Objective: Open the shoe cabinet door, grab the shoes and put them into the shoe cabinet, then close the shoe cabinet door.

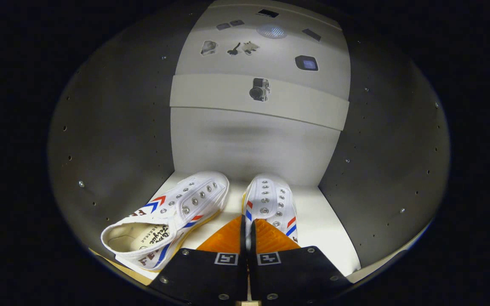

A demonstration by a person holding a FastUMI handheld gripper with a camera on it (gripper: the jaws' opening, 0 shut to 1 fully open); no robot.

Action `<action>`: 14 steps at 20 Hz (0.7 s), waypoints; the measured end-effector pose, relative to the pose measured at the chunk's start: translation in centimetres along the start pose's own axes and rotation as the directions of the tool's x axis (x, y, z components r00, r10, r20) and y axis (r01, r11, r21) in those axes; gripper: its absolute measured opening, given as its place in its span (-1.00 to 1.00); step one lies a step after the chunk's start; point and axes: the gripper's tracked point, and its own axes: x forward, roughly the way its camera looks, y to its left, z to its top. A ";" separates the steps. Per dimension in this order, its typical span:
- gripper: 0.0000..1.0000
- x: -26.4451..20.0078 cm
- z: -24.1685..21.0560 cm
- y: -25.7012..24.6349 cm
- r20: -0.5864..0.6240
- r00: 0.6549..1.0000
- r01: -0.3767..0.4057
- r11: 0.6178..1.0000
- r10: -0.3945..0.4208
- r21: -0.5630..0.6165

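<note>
The gripper (247, 231) sits at the mouth of the shoe cabinet (113, 140), reaching inward. Its fingers stand narrow, close together with only a thin slit between them. The heel wall of the right shoe (270, 204) appears to be pinched in that slit, though the contact itself is hidden behind the fingers and cannot be confirmed.

Both shoes lie on the cabinet floor (326, 221), inside the compartment. The right shoe lies directly ahead of the fingers, its long axis running straight away from the gripper, toe toward the back panel (249, 148) and close to it. The left shoe (168, 216) lies just beside it, to the left of the fingers, and apart from them. Its long axis is slanted: toe inward and toward its partner, open heel outward at the cabinet's front edge. The two toes are near each other but a strip of bare floor shows between them.

The floor is pale, smooth and flat. The dark side walls carry rows of small holes. Bare floor remains to the right of the right shoe.

Judgement: placing appears nearly complete. The coming move calls for the fingers to part and draw straight back along the shoe's axis, without dragging the heel outward. The door closing is still to be done.
</note>
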 end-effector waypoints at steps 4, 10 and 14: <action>-0.63 -1.5 0.3 -0.5 0.007 1.000 0.017 0.999 -0.017 0.033; -0.02 -8.8 2.6 0.1 0.106 0.994 -0.043 0.995 0.034 0.087; 0.31 -15.7 3.9 0.2 0.203 0.976 -0.093 0.993 0.076 0.072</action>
